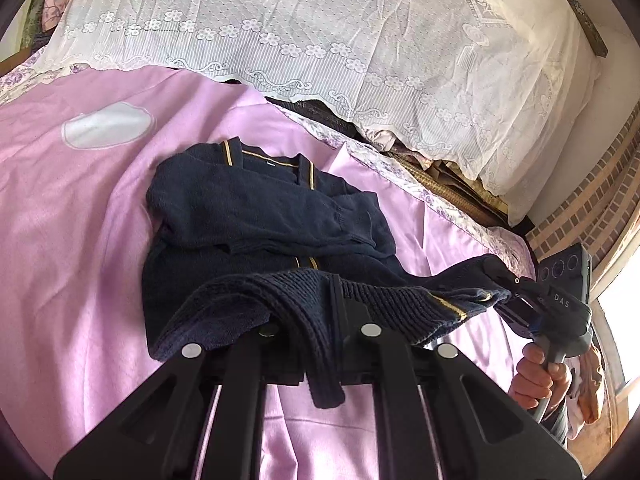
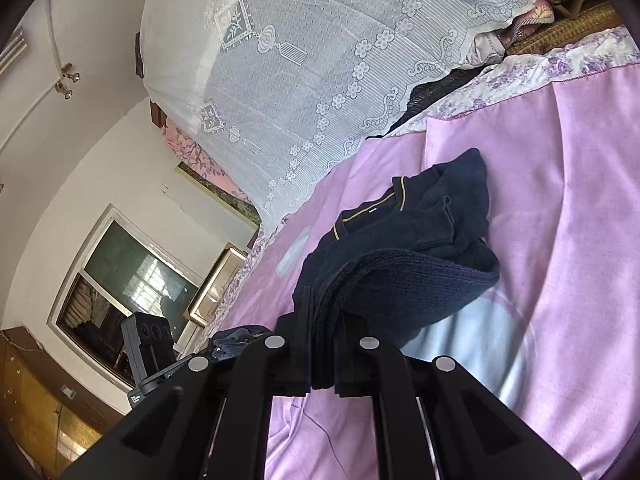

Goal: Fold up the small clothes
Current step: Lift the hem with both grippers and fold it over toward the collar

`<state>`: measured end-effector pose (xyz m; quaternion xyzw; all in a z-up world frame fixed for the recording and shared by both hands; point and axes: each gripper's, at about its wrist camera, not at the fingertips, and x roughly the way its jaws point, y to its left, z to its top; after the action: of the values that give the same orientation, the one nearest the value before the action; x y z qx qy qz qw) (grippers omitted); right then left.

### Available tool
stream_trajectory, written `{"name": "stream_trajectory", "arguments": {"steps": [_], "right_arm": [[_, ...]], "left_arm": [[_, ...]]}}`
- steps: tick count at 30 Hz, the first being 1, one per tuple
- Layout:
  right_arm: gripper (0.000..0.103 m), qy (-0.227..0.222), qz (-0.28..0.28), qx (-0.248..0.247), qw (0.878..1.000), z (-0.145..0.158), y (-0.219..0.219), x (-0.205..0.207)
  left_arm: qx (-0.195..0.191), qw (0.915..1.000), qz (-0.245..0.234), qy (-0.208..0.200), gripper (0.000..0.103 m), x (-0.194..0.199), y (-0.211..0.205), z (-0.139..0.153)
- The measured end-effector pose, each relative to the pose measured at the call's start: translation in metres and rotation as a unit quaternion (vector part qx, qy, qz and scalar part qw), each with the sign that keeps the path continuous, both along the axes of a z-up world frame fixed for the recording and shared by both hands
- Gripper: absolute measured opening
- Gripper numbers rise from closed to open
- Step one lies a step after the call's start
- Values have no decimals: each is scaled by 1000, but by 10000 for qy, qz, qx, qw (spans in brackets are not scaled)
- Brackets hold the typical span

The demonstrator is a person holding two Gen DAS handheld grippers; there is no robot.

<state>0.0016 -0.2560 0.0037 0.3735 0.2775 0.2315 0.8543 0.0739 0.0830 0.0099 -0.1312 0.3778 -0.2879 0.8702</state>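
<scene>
A pink sheet (image 1: 80, 208) covers the bed, with a pale white patch (image 1: 107, 125) on it far to the left. In the middle lies a navy knitted cardigan (image 1: 248, 208) with thin gold stripes at the collar, its sleeves folded across the chest and its collar end pointing away toward the far side. The near hem is lifted off the sheet.

The left gripper (image 1: 320, 312) has its jaws pressed together on the ribbed hem, a loose fold of knit hanging down between the black fingers. Further right along the same hem (where a gold stripe shows), the right gripper (image 1: 516, 296) is clamped on the other corner, and a hand (image 1: 536, 376) grips its handle at the right edge. From its own camera the right gripper (image 2: 324, 344) shows its jaws closed tight on a thick bunch of the navy rib, with the left gripper (image 2: 228, 340) pinching fabric just to its left.

Behind the bed, a white lace cover (image 1: 320, 32) is draped over a heap at the far side, reaching to the brick wall (image 1: 592, 208) on the right.
</scene>
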Motion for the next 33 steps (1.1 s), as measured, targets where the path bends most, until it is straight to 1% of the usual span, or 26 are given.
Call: {"name": "stream_trajectory", "arguments": {"steps": [4, 15, 21, 28, 33], "right_arm": [[7, -54, -105, 66, 9999, 3, 1, 23], [7, -151, -401, -29, 9991, 4, 1, 95], [7, -79, -468, -72, 9988, -2, 2, 138], [7, 176, -491, -135, 9985, -22, 4, 179], [7, 381, -503, -218, 9978, -39, 4, 205]], "left_arm": [[1, 10000, 77, -30, 8, 23, -1, 5], [125, 9991, 399, -104, 8, 92, -7, 9], [179, 9980, 606, -42, 8, 129, -6, -1], [189, 9971, 735, 86, 8, 161, -6, -21], [385, 9961, 780, 132, 8, 179, -12, -38]]}}
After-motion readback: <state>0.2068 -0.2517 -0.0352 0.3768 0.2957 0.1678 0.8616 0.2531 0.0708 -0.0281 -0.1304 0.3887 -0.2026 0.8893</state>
